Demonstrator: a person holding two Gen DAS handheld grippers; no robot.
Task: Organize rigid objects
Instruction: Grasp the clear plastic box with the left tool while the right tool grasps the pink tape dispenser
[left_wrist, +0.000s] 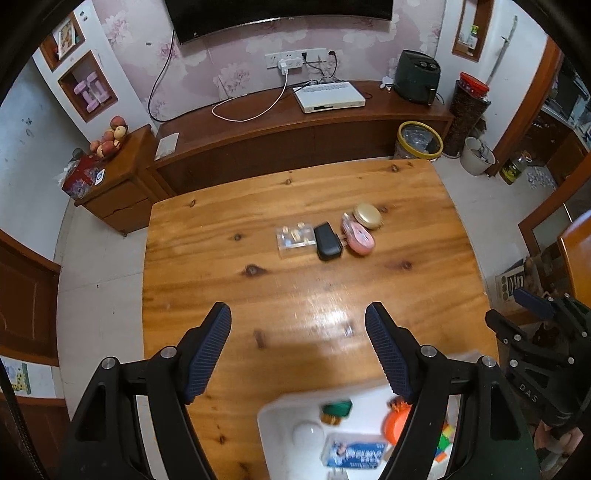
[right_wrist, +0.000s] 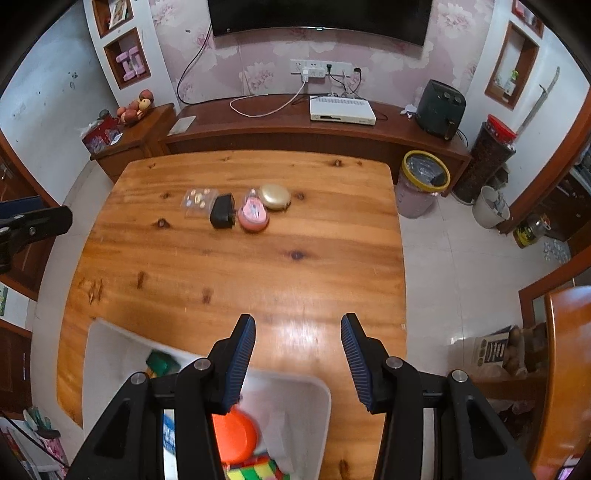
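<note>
At the lower edge of both views, each hand-held gripper (left_wrist: 298, 349) (right_wrist: 298, 354) was spread and empty above the white bin (left_wrist: 280, 413); the next reach should aim at the black case (left_wrist: 327, 242) mid-worktop (left_wrist: 221, 295).

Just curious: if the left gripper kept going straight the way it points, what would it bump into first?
Probably the bare wooden table. Nothing sits between its open fingers; the white bin lies nearer, off-centre. Depth is unclear.

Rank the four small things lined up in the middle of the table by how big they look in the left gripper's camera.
1. Clear plastic box
2. Pink oval case and black case, which look about alike, so I won't separate them
3. Gold round compact, smallest, though it lies slightly farther from the camera
</note>
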